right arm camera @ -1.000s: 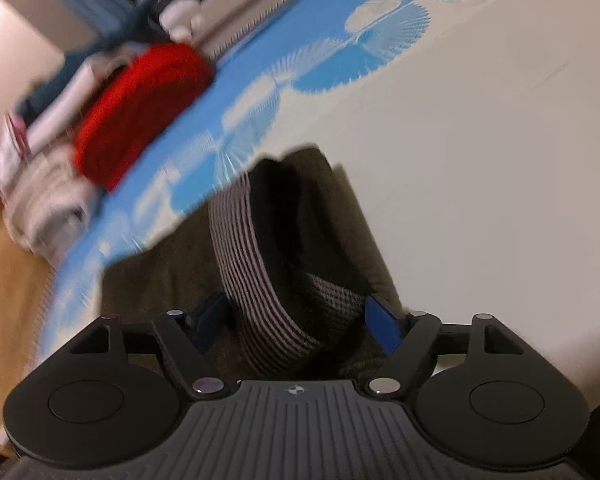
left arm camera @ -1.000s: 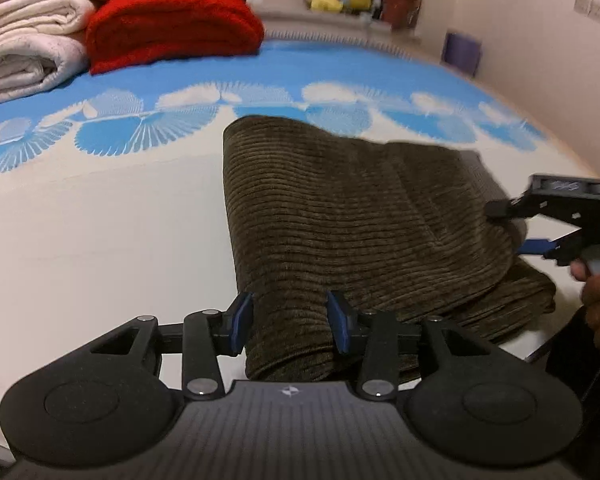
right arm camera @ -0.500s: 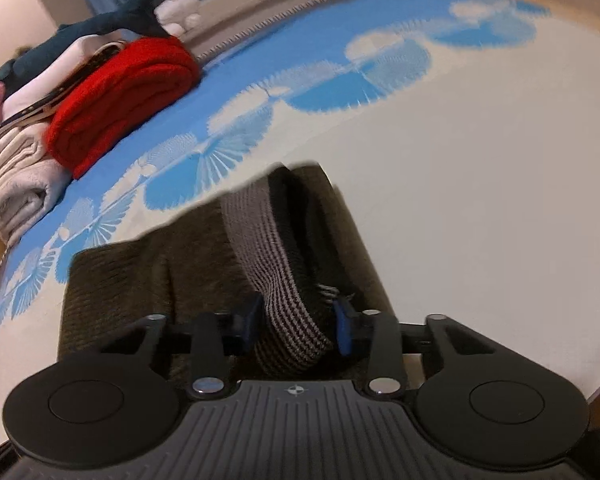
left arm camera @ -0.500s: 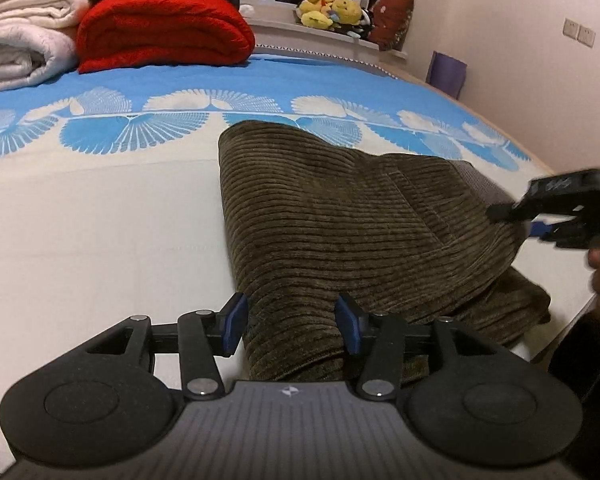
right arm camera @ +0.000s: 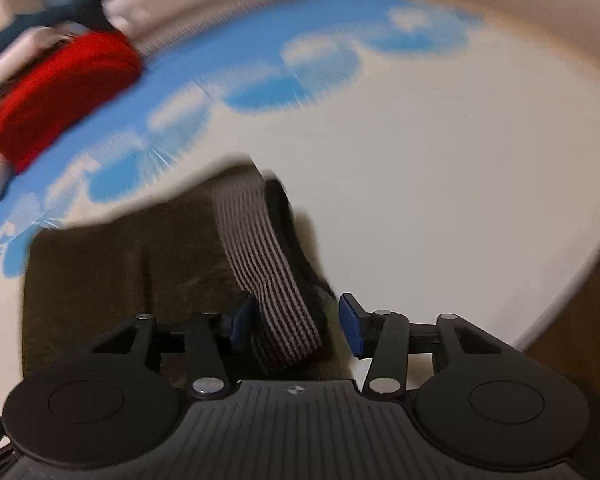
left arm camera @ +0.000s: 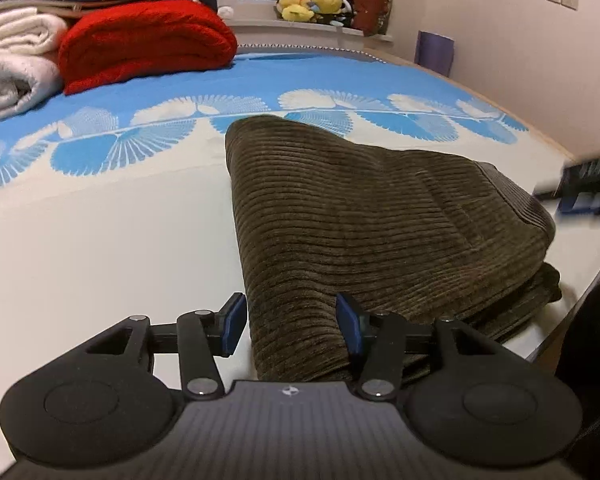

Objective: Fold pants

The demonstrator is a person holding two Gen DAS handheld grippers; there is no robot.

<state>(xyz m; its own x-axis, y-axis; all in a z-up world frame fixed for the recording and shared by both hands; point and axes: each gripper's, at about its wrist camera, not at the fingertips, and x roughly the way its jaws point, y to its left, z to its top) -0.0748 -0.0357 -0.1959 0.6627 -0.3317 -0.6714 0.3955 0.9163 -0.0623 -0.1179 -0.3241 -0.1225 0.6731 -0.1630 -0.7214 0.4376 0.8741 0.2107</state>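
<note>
The folded brown corduroy pants [left arm camera: 380, 216] lay on the bed [left arm camera: 100, 248], near its front edge. The left tool [left arm camera: 291, 326] stood open, its blue pads either side of the near fold. The right tool [right arm camera: 296, 324] was open as well, spread around the striped waistband [right arm camera: 260, 256]. A red blanket [left arm camera: 144, 40] sat well behind.

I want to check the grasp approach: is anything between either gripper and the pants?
Nothing visible is. The left gripper stands open around the near edge of the pants. The right gripper, also open, straddles their striped waistband, though that view is blurred.
</note>
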